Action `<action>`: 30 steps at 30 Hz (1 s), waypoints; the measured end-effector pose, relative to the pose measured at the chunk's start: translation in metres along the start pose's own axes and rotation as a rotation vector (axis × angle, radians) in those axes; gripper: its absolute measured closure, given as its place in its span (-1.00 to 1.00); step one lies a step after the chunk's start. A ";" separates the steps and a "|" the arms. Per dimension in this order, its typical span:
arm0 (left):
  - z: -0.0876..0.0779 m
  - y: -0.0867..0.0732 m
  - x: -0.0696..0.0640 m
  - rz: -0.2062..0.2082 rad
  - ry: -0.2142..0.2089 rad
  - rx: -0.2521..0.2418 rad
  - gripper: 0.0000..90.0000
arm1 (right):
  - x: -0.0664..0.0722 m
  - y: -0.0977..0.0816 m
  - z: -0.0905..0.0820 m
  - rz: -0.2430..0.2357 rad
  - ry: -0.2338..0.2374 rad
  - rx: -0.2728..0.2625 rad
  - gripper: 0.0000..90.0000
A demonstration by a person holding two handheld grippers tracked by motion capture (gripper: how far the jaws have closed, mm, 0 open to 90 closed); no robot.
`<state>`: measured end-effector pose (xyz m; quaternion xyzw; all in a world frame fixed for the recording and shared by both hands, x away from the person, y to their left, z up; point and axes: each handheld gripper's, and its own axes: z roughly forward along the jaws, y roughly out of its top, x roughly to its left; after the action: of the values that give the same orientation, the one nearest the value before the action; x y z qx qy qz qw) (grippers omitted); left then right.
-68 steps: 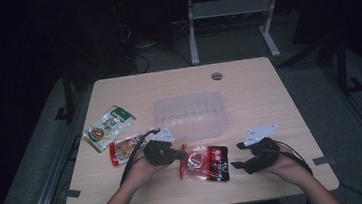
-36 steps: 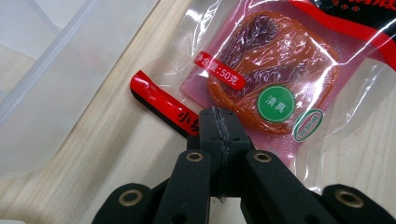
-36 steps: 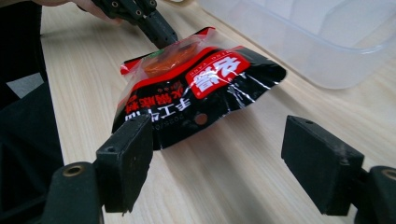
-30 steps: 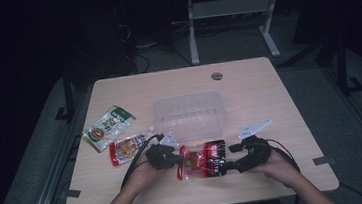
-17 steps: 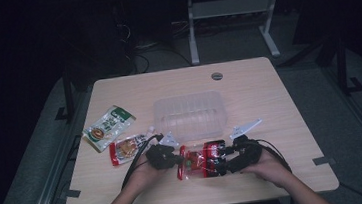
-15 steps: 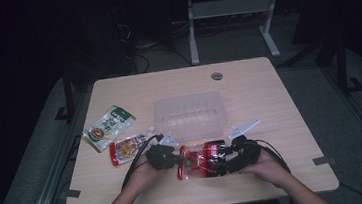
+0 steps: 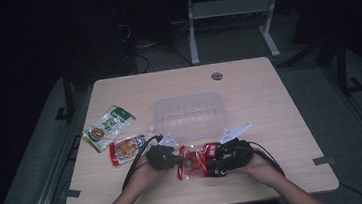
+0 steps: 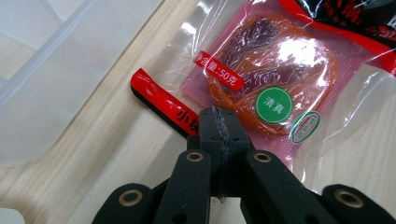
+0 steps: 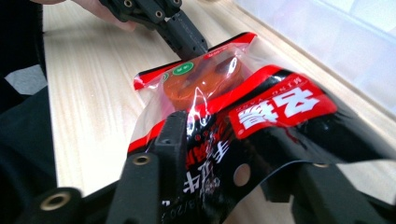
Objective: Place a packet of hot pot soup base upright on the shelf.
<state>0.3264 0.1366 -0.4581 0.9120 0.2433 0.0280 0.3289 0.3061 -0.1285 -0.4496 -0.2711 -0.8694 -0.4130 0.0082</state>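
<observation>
Red-and-black snack packet [image 7: 198, 161] lies on the near part of the wooden table [image 7: 281, 117], between the two grippers. The left gripper [image 8: 219, 127] has its jaws pressed together on the packet's left edge, at the red strip. The right gripper [image 9: 233, 154] has the packet's black end between its jaws — they have just been closing, and from the right gripper view I cannot tell whether the pads press on the film. Just beyond the packet sits a clear plastic tray [image 7: 189, 115]. Further left lie an orange-filled packet [image 7: 128, 148] and a green-and-white packet [image 7: 108, 127], side by side
</observation>
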 end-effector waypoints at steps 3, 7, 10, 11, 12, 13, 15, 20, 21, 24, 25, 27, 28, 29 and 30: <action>0.000 -0.001 0.000 -0.007 -0.004 -0.007 0.99 | 0.000 0.002 0.001 -0.016 -0.017 -0.004 0.42; 0.000 -0.001 0.001 -0.008 -0.006 -0.009 0.99 | -0.003 0.001 0.000 -0.030 -0.021 -0.006 0.59; 0.000 -0.001 0.001 -0.011 -0.010 -0.009 0.99 | -0.004 0.001 0.000 -0.044 -0.021 -0.014 0.71; 0.000 -0.001 0.001 -0.013 -0.012 -0.012 1.00 | -0.006 0.003 0.002 -0.049 -0.022 -0.017 0.81; 0.000 -0.001 0.002 -0.017 -0.016 -0.013 1.00 | -0.006 0.003 0.002 -0.049 -0.022 -0.017 0.81; 0.000 -0.002 0.002 -0.020 -0.018 -0.016 1.00 | -0.008 0.004 0.002 -0.051 -0.013 -0.021 0.85; 0.000 -0.003 0.003 -0.025 -0.023 -0.026 1.00 | -0.012 0.004 0.003 -0.032 0.013 -0.024 0.94; -0.001 -0.003 0.005 -0.018 -0.029 -0.016 1.00 | -0.017 0.004 0.003 -0.015 0.053 -0.029 0.97; 0.000 -0.003 0.004 -0.020 -0.025 -0.022 1.00 | -0.019 0.006 0.004 -0.004 0.061 -0.036 0.99; -0.001 -0.003 0.004 -0.003 -0.022 -0.018 1.00 | -0.020 0.006 0.004 -0.001 0.074 -0.039 1.00; -0.001 -0.003 0.004 0.001 -0.021 -0.020 1.00 | -0.020 0.006 0.003 -0.002 0.078 -0.038 1.00; -0.001 -0.003 0.004 0.003 -0.020 -0.022 1.00 | -0.019 0.006 0.002 -0.002 0.087 -0.043 1.00; -0.001 -0.003 0.004 0.005 -0.017 -0.024 0.99 | -0.019 0.006 0.001 -0.010 0.092 -0.051 1.00; -0.001 -0.003 0.003 0.011 -0.015 -0.025 0.99 | -0.019 0.007 0.000 -0.009 0.096 -0.055 1.00; -0.001 -0.003 0.003 0.007 -0.020 -0.030 0.99 | -0.019 0.007 -0.001 -0.018 0.102 -0.058 1.00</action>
<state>0.3273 0.1404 -0.4599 0.9082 0.2364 0.0238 0.3446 0.3255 -0.1345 -0.4490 -0.2422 -0.8580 -0.4511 0.0409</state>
